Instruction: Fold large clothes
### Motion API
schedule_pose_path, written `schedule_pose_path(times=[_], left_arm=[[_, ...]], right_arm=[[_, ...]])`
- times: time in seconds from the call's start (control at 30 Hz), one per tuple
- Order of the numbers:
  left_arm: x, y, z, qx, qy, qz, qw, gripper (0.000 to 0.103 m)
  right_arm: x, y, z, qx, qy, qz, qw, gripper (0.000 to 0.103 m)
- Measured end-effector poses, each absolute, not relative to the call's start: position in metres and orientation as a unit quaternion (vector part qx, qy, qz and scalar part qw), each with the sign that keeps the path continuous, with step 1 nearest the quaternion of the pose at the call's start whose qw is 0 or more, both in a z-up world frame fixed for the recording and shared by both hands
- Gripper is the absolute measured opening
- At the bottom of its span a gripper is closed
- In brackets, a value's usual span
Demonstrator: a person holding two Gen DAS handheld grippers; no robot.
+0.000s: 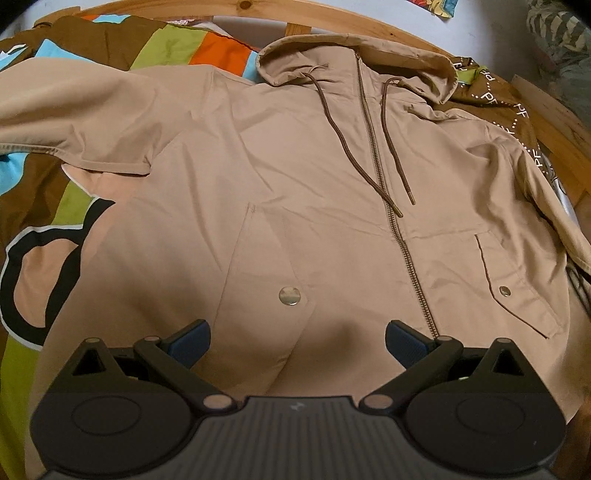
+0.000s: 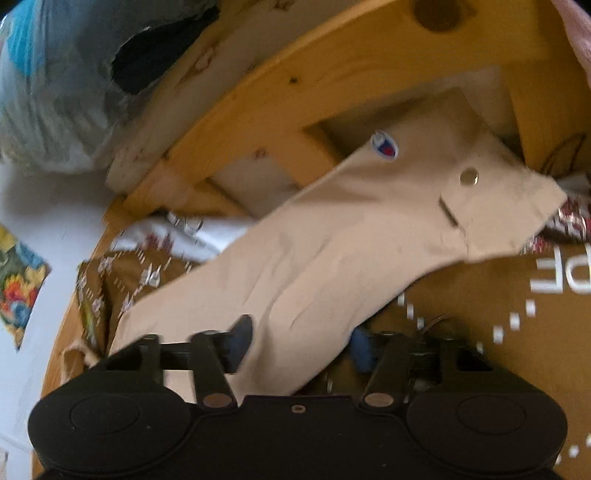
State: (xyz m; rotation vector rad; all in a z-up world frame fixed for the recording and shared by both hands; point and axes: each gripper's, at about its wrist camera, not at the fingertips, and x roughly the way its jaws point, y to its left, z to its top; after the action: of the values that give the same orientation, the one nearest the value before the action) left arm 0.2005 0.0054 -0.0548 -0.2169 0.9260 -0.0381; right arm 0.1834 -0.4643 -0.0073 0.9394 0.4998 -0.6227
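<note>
A beige hooded zip jacket point(image 1: 295, 177) lies front up and spread flat on a patterned bedspread point(image 1: 44, 206). My left gripper point(image 1: 297, 343) hovers low over its bottom hem, left of the zip point(image 1: 413, 266). It is open, with only flat cloth below its blue pads point(image 1: 188, 341). In the right wrist view one beige sleeve point(image 2: 332, 236) with a logo patch and a snap cuff point(image 2: 469, 177) stretches away over the brown spread. My right gripper point(image 2: 301, 345) straddles the sleeve's near end. One finger point(image 2: 240, 339) lies over the cloth and the other point(image 2: 360, 349) sits under its edge, a gap still between them.
A wooden bed frame point(image 1: 406, 29) curves round the far side, and its slats point(image 2: 332, 85) show beyond the sleeve. A striped bundle point(image 2: 51, 96) lies outside the frame at upper left. The colourful bedspread reaches out left of the jacket.
</note>
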Motion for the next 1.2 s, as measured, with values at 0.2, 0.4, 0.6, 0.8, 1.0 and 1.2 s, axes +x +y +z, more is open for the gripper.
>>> schedule_pose_path(times=[0.2,0.4,0.6,0.8,1.0,1.2], left_arm=[[0.194,0.012,-0.048,-0.103,0.443,-0.005,0.891,0.102],[0.186,0.031,-0.028,-0.118,0.426,0.014,0.897,0.102],[0.180,0.071,0.006,-0.160,0.376,0.051,0.911,0.102],[0.167,0.114,0.017,-0.194,0.344,0.113,0.912,0.102],[0.185,0.121,0.005,-0.196,0.365,0.117,0.902,0.102],[0.215,0.067,-0.001,-0.137,0.364,0.015,0.921,0.102]], right_arm=[[0.182,-0.459,-0.015,0.421,0.183,-0.338,0.821,0.006],[0.196,-0.409,0.033,0.216,0.091,-0.319,0.918,0.003],[0.237,-0.308,0.086,-0.044,-0.030,-0.134,0.990,0.002],[0.248,-0.165,0.034,-0.381,-0.044,0.152,0.911,0.002],[0.214,-0.109,-0.074,-0.553,0.097,0.300,0.771,0.021],[0.190,-0.141,-0.055,-0.444,0.205,0.307,0.817,0.083]])
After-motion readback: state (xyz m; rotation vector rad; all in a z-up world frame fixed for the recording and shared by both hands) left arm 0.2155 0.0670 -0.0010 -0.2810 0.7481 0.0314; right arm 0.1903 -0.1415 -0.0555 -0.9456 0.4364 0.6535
